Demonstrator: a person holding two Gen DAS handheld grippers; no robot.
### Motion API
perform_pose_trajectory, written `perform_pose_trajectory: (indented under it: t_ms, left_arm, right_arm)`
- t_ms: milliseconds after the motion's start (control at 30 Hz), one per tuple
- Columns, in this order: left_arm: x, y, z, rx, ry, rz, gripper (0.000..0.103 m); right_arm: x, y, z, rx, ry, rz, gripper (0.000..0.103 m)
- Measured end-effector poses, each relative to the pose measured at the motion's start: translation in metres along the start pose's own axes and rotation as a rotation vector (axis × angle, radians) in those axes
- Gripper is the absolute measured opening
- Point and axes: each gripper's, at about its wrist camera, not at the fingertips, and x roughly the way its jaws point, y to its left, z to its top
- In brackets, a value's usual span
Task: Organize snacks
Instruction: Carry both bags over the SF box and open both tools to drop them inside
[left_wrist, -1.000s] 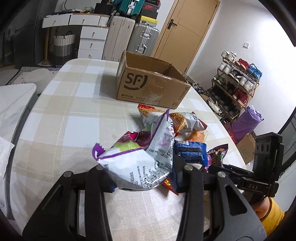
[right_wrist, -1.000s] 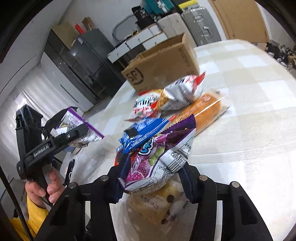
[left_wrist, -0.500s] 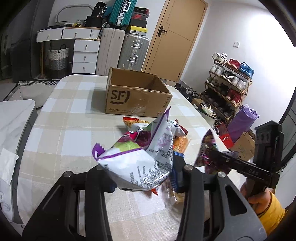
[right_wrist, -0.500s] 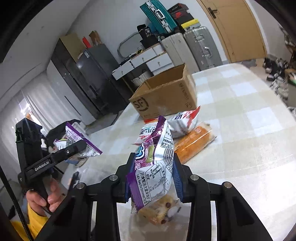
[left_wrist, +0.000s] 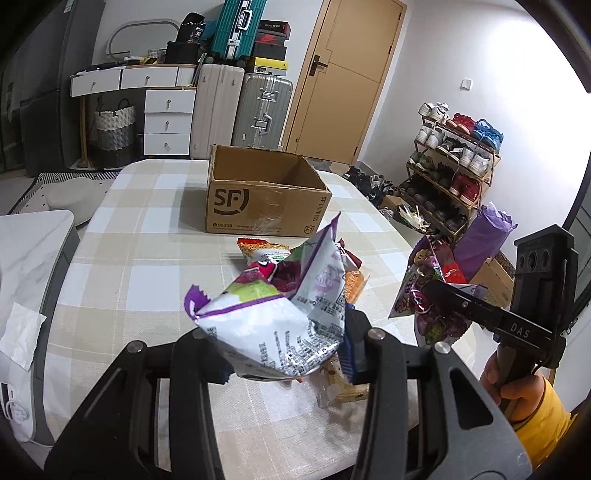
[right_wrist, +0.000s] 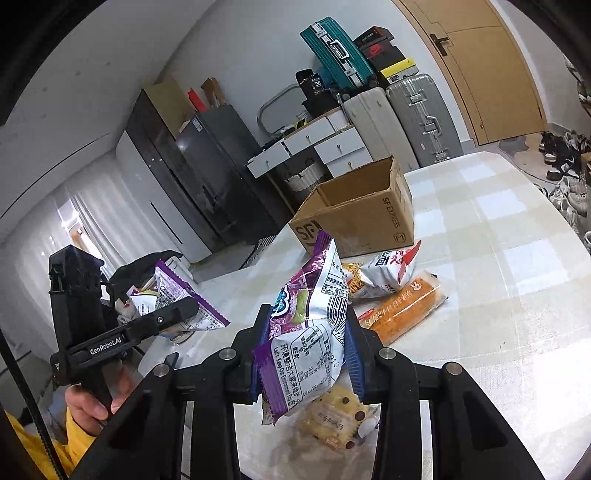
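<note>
My left gripper (left_wrist: 288, 350) is shut on a purple-and-white snack bag (left_wrist: 280, 314), held above the table's near side. My right gripper (right_wrist: 306, 350) is shut on a second purple snack bag (right_wrist: 314, 321), also lifted off the table; it shows at the right of the left wrist view (left_wrist: 424, 295). The open SF cardboard box (left_wrist: 264, 192) stands farther back on the checked tablecloth (left_wrist: 140, 236). Loose snacks lie between: a red-and-white bag (right_wrist: 388, 273), an orange pack (right_wrist: 402, 310) and a yellow biscuit pack (right_wrist: 336, 421).
A marble-topped surface (left_wrist: 29, 251) with a paper tissue (left_wrist: 20, 332) borders the table on the left. Suitcases (left_wrist: 262, 107), white drawers (left_wrist: 168, 118) and a door stand behind. A shoe rack (left_wrist: 454, 162) and a purple bag (left_wrist: 480, 240) are to the right.
Both grippers have risen and pulled back from the snack pile with their bags. The right gripper lifted its purple bag clear of the pile, uncovering the biscuit pack.
</note>
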Motion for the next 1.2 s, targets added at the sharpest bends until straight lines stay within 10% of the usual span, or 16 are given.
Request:
perform_pose_trajectory:
  t_ms: [567,1200]
  left_arm:
    - [0.004,-0.006,0.058,0.061,-0.035,0.014,0.039]
    - [0.069,0.015,0.205,0.054,-0.053,0.008,0.039]
  right_arm:
    - [0.002,0.013,0.067,-0.048,-0.061,0.059,0.036]
    - [0.059,0.036,0.197,-0.136,-0.099,0.092,0.036]
